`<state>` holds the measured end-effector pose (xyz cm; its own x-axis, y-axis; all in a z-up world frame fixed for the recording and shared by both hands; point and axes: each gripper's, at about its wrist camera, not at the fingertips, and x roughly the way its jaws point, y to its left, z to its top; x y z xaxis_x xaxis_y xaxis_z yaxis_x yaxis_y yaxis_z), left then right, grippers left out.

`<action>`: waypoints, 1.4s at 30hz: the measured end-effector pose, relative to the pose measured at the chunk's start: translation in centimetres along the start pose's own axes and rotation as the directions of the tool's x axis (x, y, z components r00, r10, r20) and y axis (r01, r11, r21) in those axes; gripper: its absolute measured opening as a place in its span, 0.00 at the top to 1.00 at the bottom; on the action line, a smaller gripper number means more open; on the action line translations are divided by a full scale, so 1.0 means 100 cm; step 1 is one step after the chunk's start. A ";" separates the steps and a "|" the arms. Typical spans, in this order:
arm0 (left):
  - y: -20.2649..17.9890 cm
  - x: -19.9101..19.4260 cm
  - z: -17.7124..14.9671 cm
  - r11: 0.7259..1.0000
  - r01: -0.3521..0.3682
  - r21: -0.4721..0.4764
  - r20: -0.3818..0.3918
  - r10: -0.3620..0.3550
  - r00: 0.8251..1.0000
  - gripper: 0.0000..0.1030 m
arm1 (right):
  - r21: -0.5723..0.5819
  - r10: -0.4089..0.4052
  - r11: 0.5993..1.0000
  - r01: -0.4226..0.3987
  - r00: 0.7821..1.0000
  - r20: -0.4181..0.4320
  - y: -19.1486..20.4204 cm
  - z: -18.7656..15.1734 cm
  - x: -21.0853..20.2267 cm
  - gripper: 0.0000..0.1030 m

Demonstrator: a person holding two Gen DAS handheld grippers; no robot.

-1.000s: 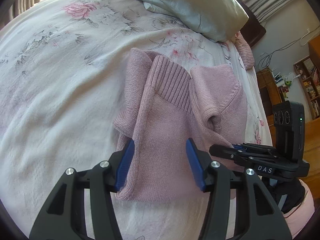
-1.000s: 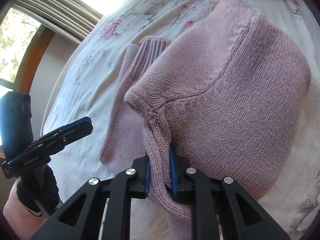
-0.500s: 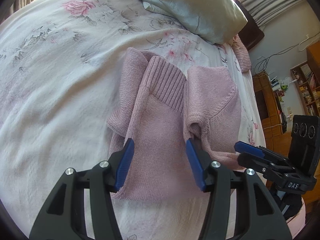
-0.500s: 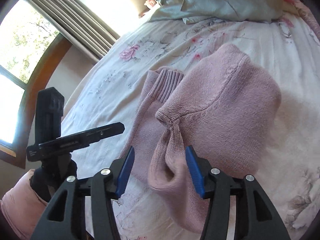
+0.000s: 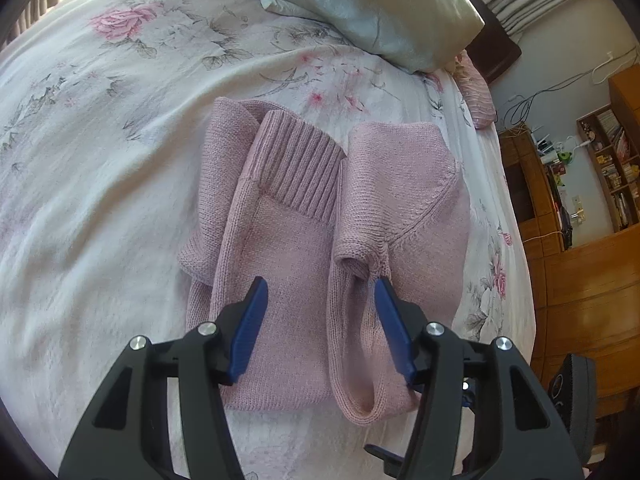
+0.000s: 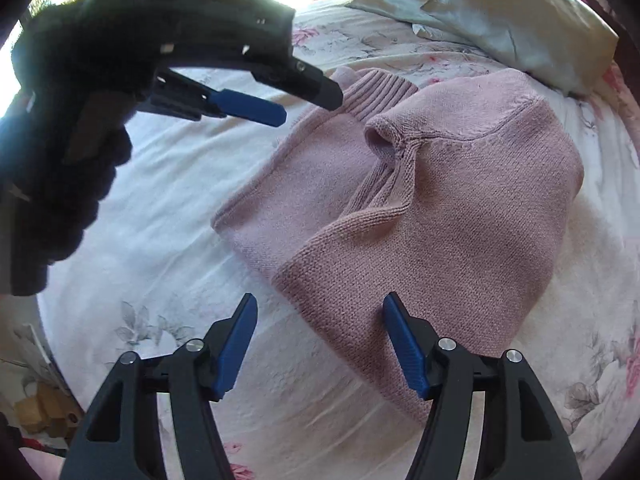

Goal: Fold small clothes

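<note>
Right wrist: right gripper [image 6: 318,316] has released the sweater [image 6: 440,208].

1. The dusty-pink knitted sweater [image 5: 296,264] is one plain colour, with a ribbed band [image 5: 298,168] at its 12 o'clock end.
2. The white floral bedspread [image 5: 100,152] carries pink roses with grey-green leaves, one large rose [image 5: 124,24] at 11 o'clock.
3. The shiny silver-green satin pillow [image 5: 380,12] at 12 o'clock is unpatterned.
4. The left gripper [image 5: 318,292] and right gripper [image 6: 320,312] are black-framed with blue pads [image 5: 248,332].
5. The orange-brown wooden shelving [image 5: 588,208] sits at 3 o'clock.
</note>
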<state>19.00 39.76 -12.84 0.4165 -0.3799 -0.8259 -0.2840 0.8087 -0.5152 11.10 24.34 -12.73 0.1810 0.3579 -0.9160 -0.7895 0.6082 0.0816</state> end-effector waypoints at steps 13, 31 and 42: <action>0.008 0.047 0.009 0.954 0.200 -0.224 -0.076 -0.222 0.972 0.35 | 0.194 0.195 0.954 -0.227 0.966 0.168 -0.052 -0.004 -0.041 0.89; -0.039 0.049 0.056 0.927 0.343 -0.152 0.022 -0.344 0.939 0.79 | 0.233 0.274 0.911 -0.340 0.922 0.275 -0.071 -0.003 -0.073 0.89; 0.031 -0.013 0.063 0.979 0.193 -0.062 0.129 -0.184 0.974 0.80 | 0.114 0.339 0.924 -0.365 0.920 0.198 0.004 0.039 -0.027 0.89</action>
<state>23.06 45.62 -11.91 0.5693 -0.4613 -0.6805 -0.2511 0.6907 -0.6782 12.59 26.43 -8.69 0.0149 0.6754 -0.7373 -0.7290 0.5120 0.4543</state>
